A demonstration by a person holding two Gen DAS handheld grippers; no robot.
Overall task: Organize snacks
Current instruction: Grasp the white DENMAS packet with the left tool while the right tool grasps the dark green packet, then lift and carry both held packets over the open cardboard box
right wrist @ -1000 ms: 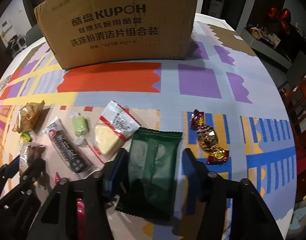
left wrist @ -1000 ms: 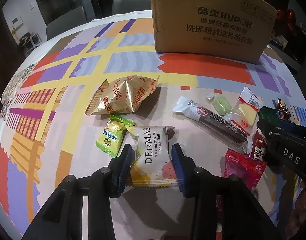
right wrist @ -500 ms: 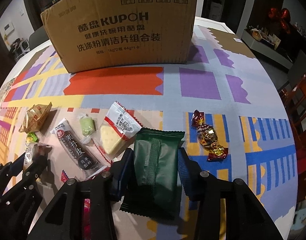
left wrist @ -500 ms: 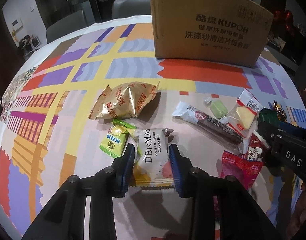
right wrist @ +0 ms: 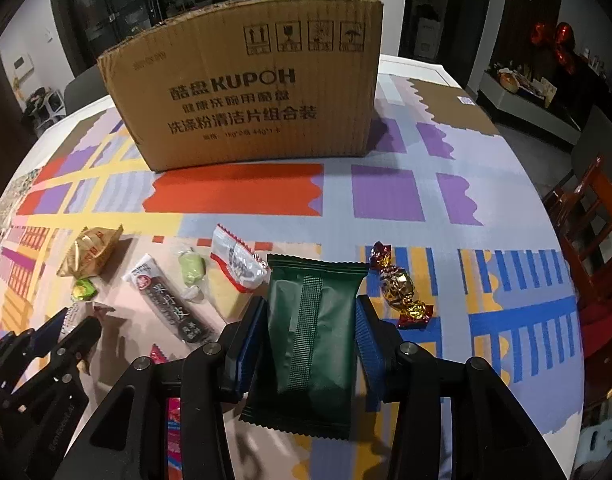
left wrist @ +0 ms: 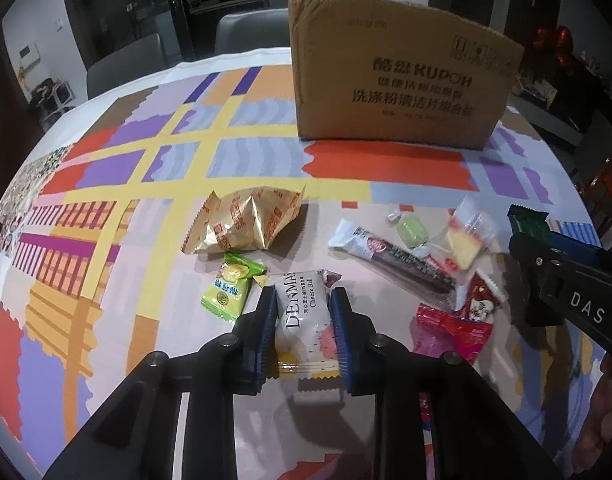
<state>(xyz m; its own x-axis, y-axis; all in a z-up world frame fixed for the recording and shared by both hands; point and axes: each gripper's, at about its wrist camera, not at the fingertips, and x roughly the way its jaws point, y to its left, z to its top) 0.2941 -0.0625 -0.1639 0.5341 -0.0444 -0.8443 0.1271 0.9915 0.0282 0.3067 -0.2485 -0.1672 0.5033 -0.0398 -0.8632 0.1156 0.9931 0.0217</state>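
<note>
Grip has tightened on both sides over the last second. The left tool (left wrist: 302, 320) was wide around the white "DENMAS Cheese Ball" foil packet (left wrist: 304, 320) a second ago; now its blue pads press the packet's two long edges, and the packet's shadow on the tabletop (left wrist: 106, 200) suggests it is just coming up. The right tool (right wrist: 310, 328) has likewise narrowed from an open straddle until its pads touch the sides of the dark green matte pouch (right wrist: 310, 320), whose near end hangs clear above its own shadow.

For the task this likely means both snacks are secured and the carrying step can begin. The brown corrugated cardboard box (right wrist: 246, 92) stands well ahead of both tools and is the probable destination, though its opening is not visible from here.

Left of the left tool lies a small lime-green sachet (left wrist: 230, 288), with a crumpled gold foil bag (left wrist: 246, 226) ahead of it. Just right of the right tool sits a gold-and-red twisted candy (right wrist: 400, 290).
</note>
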